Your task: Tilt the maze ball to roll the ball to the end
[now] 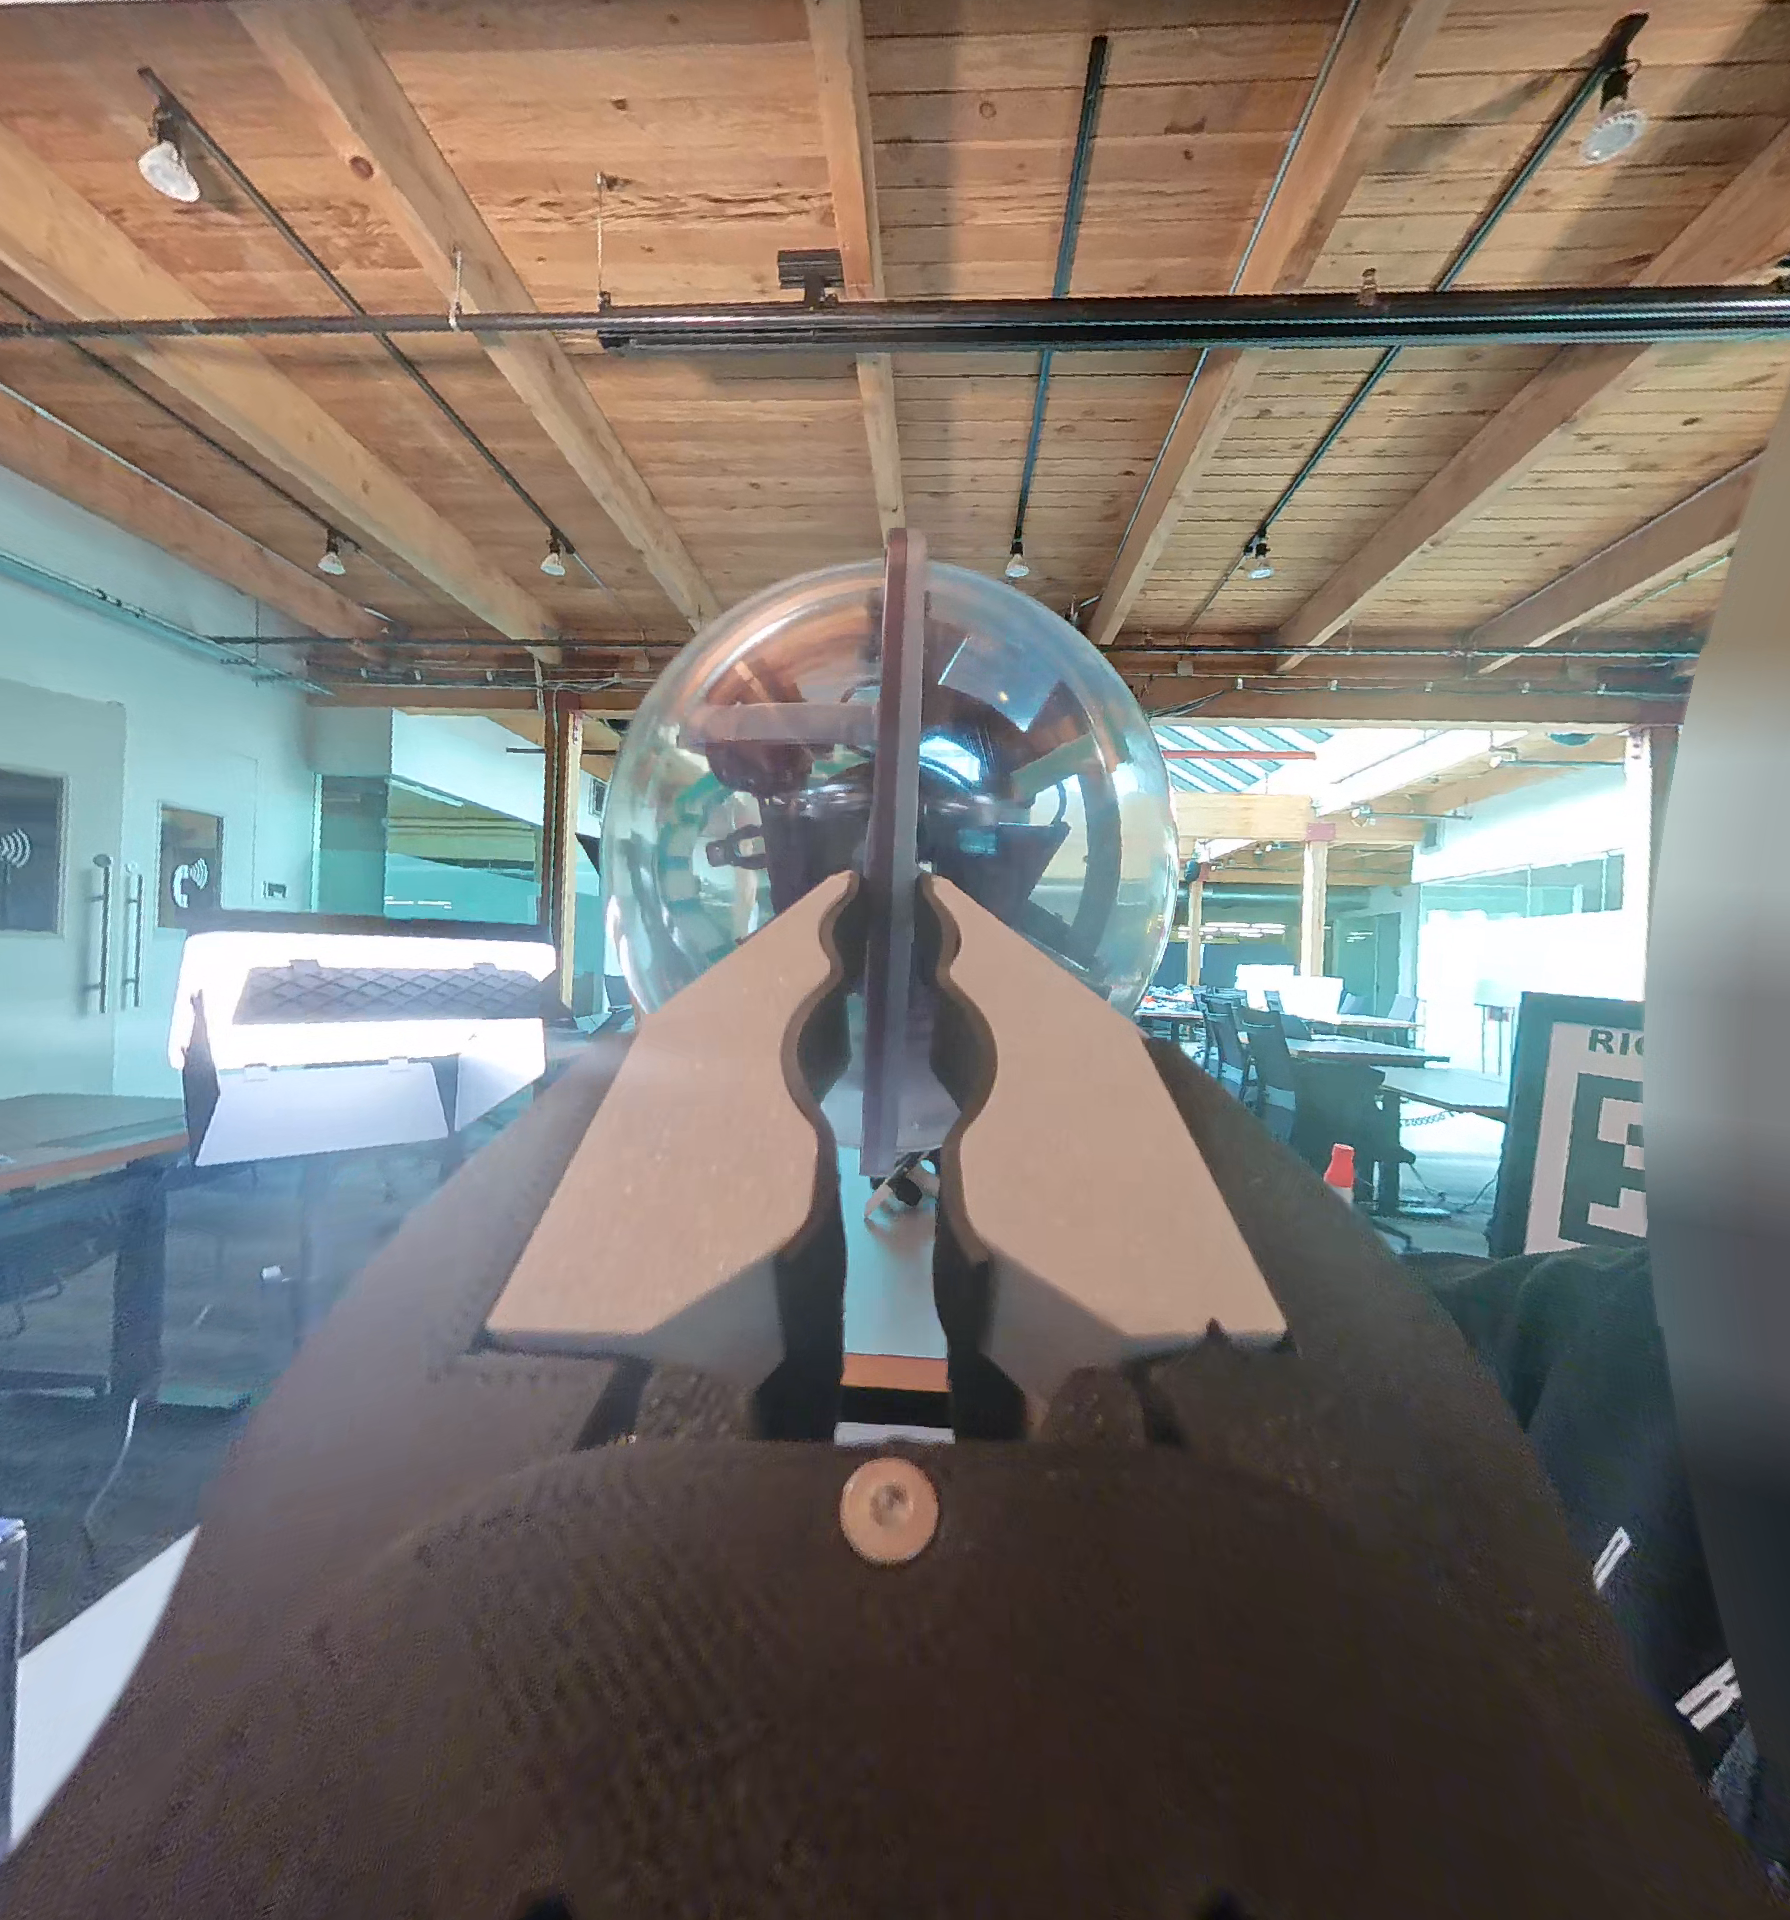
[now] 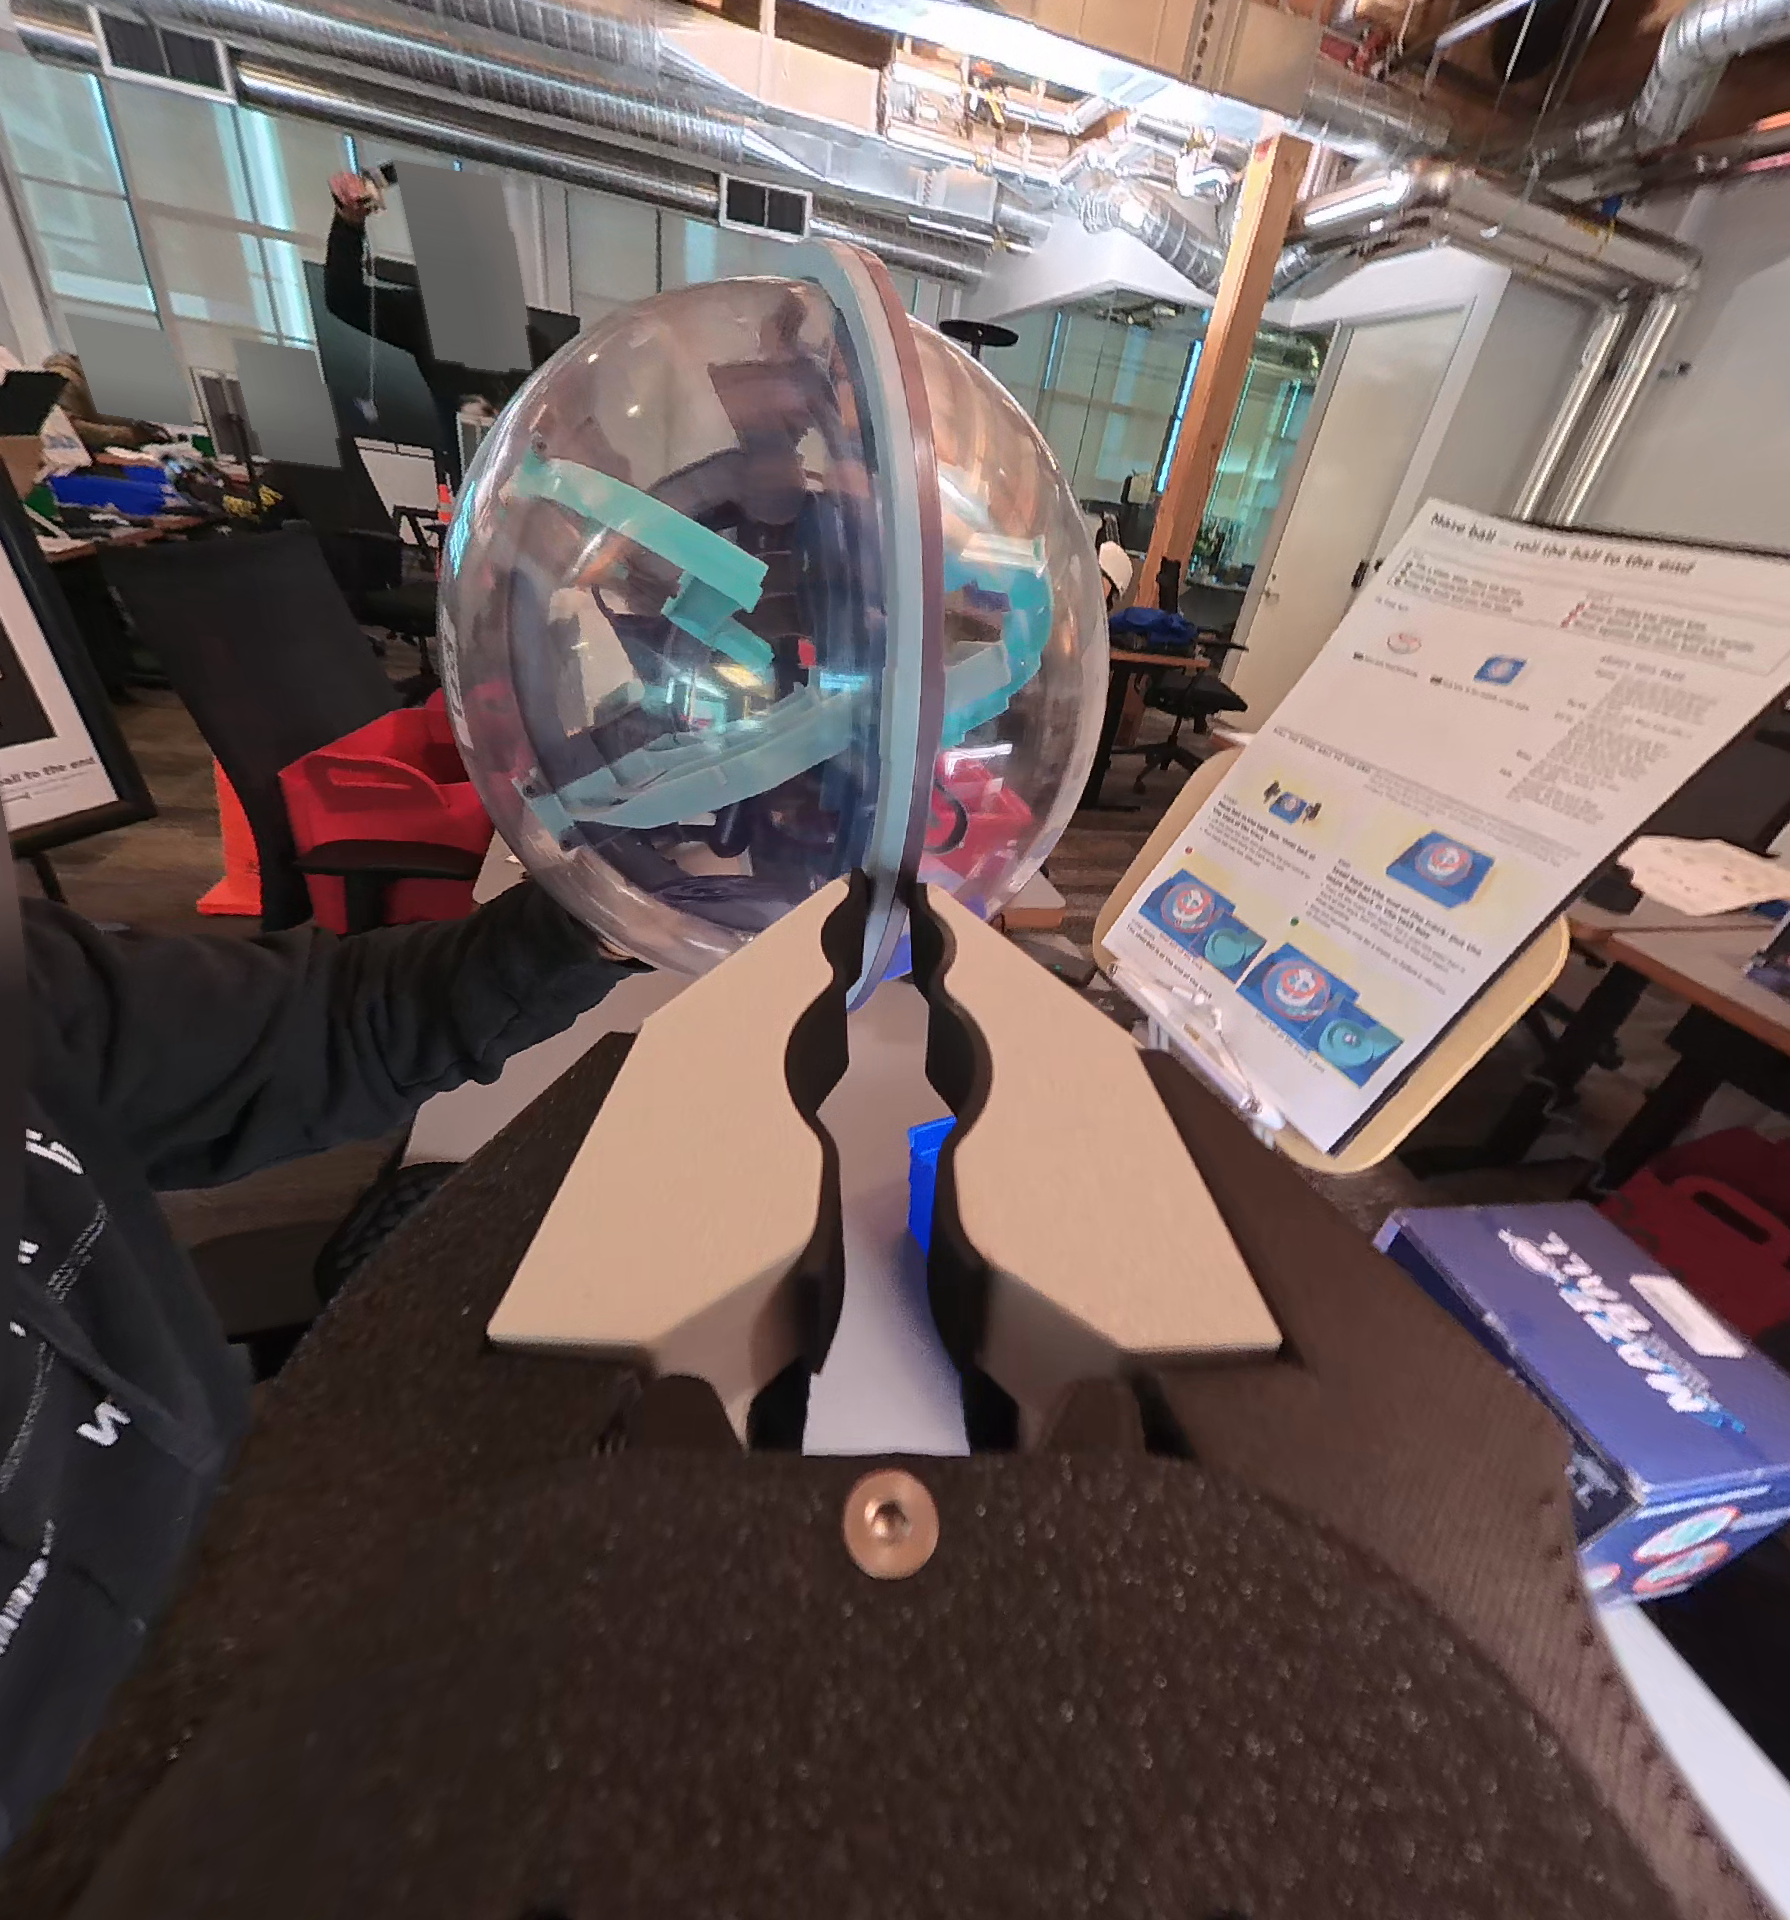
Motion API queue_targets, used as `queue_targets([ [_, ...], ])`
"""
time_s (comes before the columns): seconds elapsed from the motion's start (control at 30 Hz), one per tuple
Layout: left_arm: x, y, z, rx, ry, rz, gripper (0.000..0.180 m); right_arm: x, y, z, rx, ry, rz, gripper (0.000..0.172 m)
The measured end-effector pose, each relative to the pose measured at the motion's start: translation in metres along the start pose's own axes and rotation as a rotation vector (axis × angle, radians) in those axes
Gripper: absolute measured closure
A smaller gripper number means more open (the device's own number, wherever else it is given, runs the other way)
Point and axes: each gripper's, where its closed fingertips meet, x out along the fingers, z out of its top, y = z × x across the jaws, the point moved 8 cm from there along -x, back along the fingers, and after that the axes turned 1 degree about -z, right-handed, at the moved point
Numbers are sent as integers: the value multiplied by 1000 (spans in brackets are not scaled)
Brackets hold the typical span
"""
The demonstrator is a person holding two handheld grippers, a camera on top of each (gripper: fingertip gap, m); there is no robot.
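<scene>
The maze ball (image 1: 1026, 790) is a clear sphere with teal tracks inside and a flat rim around its middle. It is held up in the air. In the left wrist view my left gripper (image 1: 888, 894) is shut on the rim (image 1: 896, 727), which runs edge-on between the fingers. In the right wrist view the maze ball (image 2: 683, 644) fills the centre, and my right gripper (image 2: 883, 894) is shut on the lower part of its rim (image 2: 901, 582). The small ball inside cannot be made out.
A dark sleeve (image 2: 278, 1018) reaches under the sphere from the left. An instruction board (image 2: 1473, 821) leans at the right, a blue box (image 2: 1639, 1382) lies below it, and a blue tray (image 2: 927, 1174) shows between the right fingers. A softbox light (image 1: 361, 1029) stands left.
</scene>
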Motion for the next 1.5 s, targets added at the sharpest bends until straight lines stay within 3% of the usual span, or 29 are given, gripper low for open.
queue_targets([
  [0.43,-19,18,-43,-210,27,98,174,-5,-11,-43,200,90,-33,166],
  [0.83,-83,30,-148,-552,137,285,174,-15,-11,-173,610,169,-7,167],
  [1.1,-115,22,-202,-679,258,382,174,-26,5,-253,835,212,-6,167],
  [1.5,-151,7,-259,-896,439,466,174,-38,35,-329,1078,311,0,167],
])
